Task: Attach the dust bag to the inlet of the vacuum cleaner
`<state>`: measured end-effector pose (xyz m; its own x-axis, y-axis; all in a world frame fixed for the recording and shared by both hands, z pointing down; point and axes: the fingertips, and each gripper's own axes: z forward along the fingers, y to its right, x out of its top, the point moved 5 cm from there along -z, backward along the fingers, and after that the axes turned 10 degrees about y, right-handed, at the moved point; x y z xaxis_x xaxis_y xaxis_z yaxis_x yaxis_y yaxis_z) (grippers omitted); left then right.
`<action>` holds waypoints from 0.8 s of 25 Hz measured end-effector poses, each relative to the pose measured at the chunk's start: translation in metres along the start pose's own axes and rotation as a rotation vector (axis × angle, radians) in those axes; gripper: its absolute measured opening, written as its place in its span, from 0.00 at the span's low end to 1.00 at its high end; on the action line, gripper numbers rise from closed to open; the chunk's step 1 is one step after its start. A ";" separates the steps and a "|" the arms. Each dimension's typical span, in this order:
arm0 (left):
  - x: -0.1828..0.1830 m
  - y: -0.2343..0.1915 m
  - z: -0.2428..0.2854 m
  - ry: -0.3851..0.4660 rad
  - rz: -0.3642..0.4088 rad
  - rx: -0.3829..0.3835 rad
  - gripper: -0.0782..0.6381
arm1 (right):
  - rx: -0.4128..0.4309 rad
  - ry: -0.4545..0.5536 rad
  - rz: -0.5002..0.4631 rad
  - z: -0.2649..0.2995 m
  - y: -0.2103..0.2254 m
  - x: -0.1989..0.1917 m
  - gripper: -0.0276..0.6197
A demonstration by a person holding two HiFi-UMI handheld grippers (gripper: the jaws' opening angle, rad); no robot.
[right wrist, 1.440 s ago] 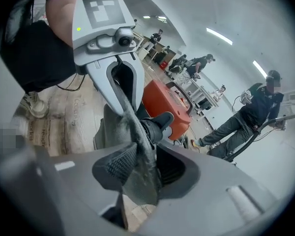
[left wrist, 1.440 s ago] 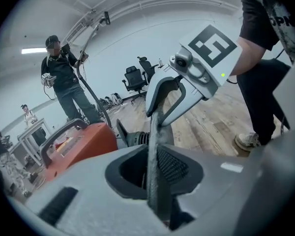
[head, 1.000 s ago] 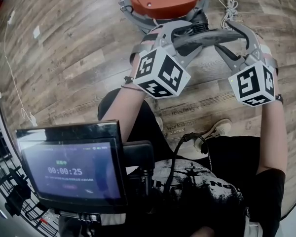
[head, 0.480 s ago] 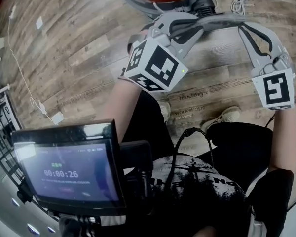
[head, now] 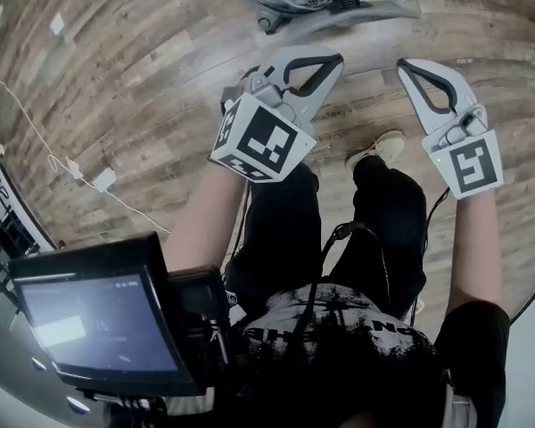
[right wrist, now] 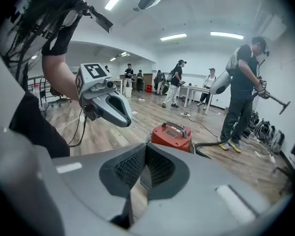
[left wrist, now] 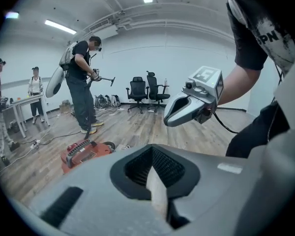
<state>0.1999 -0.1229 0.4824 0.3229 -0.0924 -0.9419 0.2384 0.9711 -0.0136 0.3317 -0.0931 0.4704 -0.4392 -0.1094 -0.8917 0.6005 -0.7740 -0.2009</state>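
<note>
Both pairs of ribbed black fingers [left wrist: 167, 166] are clenched on nothing, having just closed; the left gripper [left wrist: 155, 190] and right gripper [right wrist: 143, 176] hover side by side, apart. Ahead of the tips and well apart, the red-orange canister vacuum cleaner [right wrist: 171, 136] sits upright on the wooden plank floor [head: 143, 87], its contents hidden. The gripper views show its body; the head view crops it

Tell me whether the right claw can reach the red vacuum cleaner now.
Probably yes: the right claw, its jaws just closed on nothing, hangs short of the red vacuum cleaner, but only wooden floor lies between.
</note>
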 end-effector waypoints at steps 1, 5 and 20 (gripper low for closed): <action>0.021 0.001 -0.015 -0.003 -0.018 -0.005 0.11 | 0.007 0.000 0.018 -0.005 -0.002 0.024 0.05; 0.111 0.002 -0.088 -0.004 -0.065 -0.021 0.11 | -0.019 0.114 0.205 -0.018 -0.015 0.132 0.05; 0.305 -0.013 -0.248 0.104 -0.042 0.067 0.11 | -0.008 0.190 0.259 -0.061 -0.014 0.381 0.05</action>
<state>0.0685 -0.1093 0.1118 0.2158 -0.1063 -0.9706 0.3111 0.9497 -0.0348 0.1968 -0.0855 0.1087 -0.1389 -0.1835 -0.9732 0.6814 -0.7308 0.0405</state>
